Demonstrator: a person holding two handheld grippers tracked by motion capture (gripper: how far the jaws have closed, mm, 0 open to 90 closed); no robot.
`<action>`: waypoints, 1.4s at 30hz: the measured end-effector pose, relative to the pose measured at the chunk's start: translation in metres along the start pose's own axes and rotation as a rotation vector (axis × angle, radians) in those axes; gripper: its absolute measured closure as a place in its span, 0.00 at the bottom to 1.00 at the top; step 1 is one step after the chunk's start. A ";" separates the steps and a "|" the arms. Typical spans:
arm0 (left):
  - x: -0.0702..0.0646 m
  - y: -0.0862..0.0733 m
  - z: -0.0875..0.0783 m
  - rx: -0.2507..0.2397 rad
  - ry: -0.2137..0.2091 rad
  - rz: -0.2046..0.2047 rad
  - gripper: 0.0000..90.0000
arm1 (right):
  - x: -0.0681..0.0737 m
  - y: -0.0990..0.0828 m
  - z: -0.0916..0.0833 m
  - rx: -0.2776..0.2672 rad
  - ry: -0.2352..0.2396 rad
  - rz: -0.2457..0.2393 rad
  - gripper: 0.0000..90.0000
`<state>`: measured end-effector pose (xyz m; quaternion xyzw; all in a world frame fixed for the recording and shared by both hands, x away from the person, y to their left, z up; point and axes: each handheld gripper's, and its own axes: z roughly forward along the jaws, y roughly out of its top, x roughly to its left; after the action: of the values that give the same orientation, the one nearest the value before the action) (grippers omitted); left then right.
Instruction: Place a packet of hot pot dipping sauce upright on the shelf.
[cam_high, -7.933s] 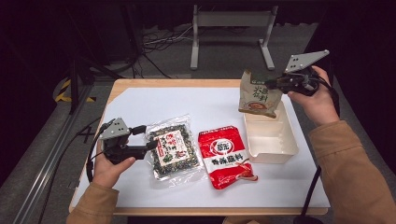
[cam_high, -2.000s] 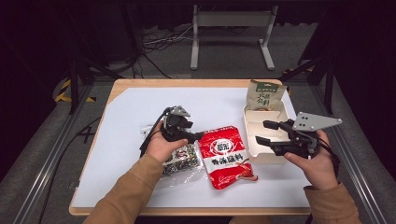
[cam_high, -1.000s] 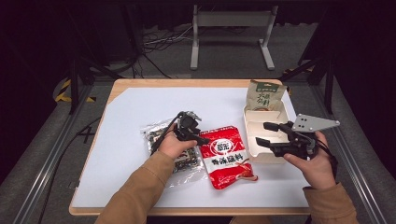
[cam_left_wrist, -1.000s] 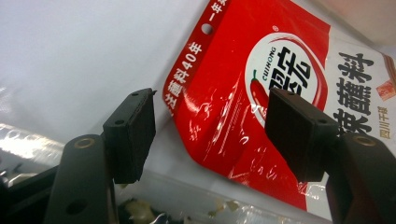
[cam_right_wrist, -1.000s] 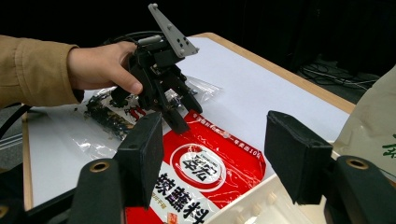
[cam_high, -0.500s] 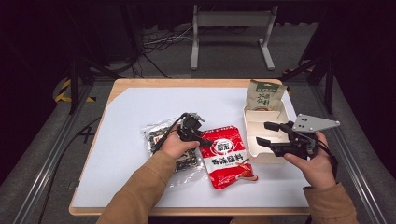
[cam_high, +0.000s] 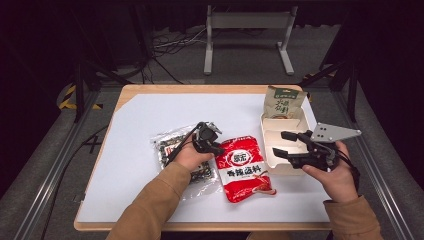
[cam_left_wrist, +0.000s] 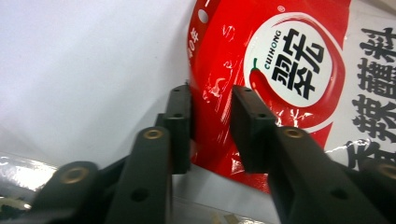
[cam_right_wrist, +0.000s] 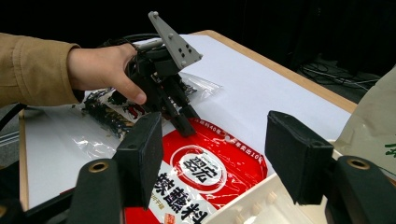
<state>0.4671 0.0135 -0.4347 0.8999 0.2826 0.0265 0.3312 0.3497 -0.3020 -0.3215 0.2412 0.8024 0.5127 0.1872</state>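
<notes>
One glossy red plastic sauce pouch (cam_high: 243, 167) with a white round label and a chilli mark is recorded flat on the white table cover (cam_high: 150, 120), near the middle of the table, its long axis running from the far side toward the person with a slight lean to the right. The left gripper (cam_left_wrist: 211, 121) is set at the pouch's far left corner; its jaws have just been closing, and the pouch's raised edge is seen between the two black pads (cam_left_wrist: 181, 126) in the left gripper view, pinched or all but pinched, the pouch lying to the gripper's right. The left hand (cam_high: 192, 156) is thus the nearer by far. The right gripper (cam_high: 286, 143) is held spread and empty above one white divided plastic tray (cam_high: 280, 167), which sits just beside the pouch's right edge; the lift is judged to turn on that short rightward path from pouch to tray. One clear plastic bag of dark dried seaweed (cam_high: 172, 150) is listed under and to the left of the left hand, its edge touching or just under the pouch. One upright brown paper packet with green print (cam_high: 283, 101) is listed at the tray's far end. Count: two grippers, three packets, one tray.
</notes>
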 end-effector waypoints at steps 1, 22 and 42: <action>0.000 0.000 0.000 0.005 0.012 0.008 0.84 | 0.000 0.000 0.000 -0.001 0.000 -0.001 0.42; -0.003 0.002 -0.025 -0.024 -0.004 0.011 1.00 | -0.001 0.000 -0.003 -0.014 -0.010 -0.008 0.51; -0.037 -0.006 -0.090 -0.211 -0.045 0.055 1.00 | -0.003 0.001 -0.009 -0.023 0.016 0.033 0.59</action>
<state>0.4117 0.0502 -0.3629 0.8678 0.2460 0.0448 0.4295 0.3474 -0.3096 -0.3165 0.2483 0.7938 0.5270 0.1749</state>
